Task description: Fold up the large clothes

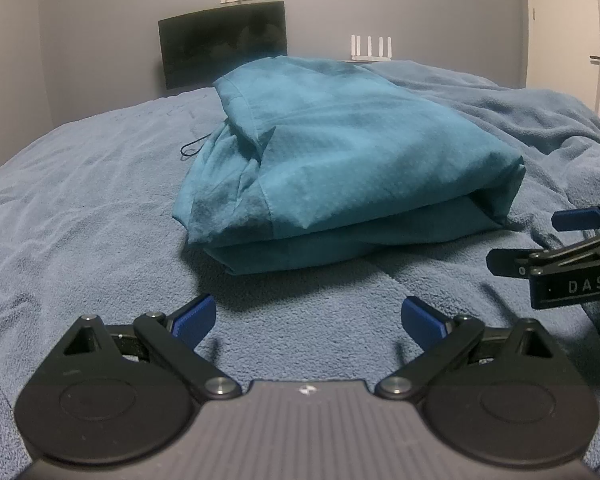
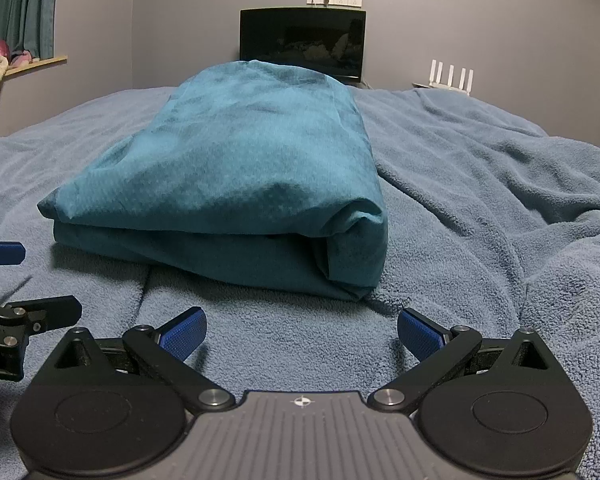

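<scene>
Teal garment (image 1: 340,160) looks folded already, at 12 o'clock on bed blanket (image 1: 80,200). Left tool (image 1: 308,318) and right tool (image 2: 300,330) both spread wide, empty. Next probably tidy-up or final fold.

The left gripper (image 1: 308,320) is held low and level, and its 2 blue fingers (image 1: 194,318) are spread wide apart with nothing between them. The right gripper (image 2: 300,330) is held low and level too, with its 2 blue fingers (image 2: 420,336) wide apart and holding nothing. The 2 grippers sit side by side, near each other, both pointing the same way.
</scene>
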A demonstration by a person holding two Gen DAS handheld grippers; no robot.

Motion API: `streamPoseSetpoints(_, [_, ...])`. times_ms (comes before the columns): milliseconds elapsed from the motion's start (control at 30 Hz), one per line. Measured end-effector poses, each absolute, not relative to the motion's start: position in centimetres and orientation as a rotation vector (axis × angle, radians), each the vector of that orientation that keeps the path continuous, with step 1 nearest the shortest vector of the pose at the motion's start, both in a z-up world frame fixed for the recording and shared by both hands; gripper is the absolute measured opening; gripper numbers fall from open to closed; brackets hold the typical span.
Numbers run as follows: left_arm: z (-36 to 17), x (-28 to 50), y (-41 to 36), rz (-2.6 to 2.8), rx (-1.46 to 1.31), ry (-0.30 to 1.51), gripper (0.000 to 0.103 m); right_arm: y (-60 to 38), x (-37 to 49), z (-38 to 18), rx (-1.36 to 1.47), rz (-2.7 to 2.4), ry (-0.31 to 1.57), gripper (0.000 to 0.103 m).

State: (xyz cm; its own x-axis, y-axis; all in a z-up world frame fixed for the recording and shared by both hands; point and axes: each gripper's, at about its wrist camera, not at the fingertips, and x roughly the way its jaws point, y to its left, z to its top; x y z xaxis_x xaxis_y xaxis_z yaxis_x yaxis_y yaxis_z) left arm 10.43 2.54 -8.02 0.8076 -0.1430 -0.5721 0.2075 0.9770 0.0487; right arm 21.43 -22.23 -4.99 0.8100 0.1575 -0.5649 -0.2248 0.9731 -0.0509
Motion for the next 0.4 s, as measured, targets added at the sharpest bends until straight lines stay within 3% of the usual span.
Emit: streamPoseSetpoints(400, [-8.12,10.7,3.02,-0.204,0.079,0.607,0.1,-22.61,21.6,-5.28,-0.122,0.208,0.6,0.103])
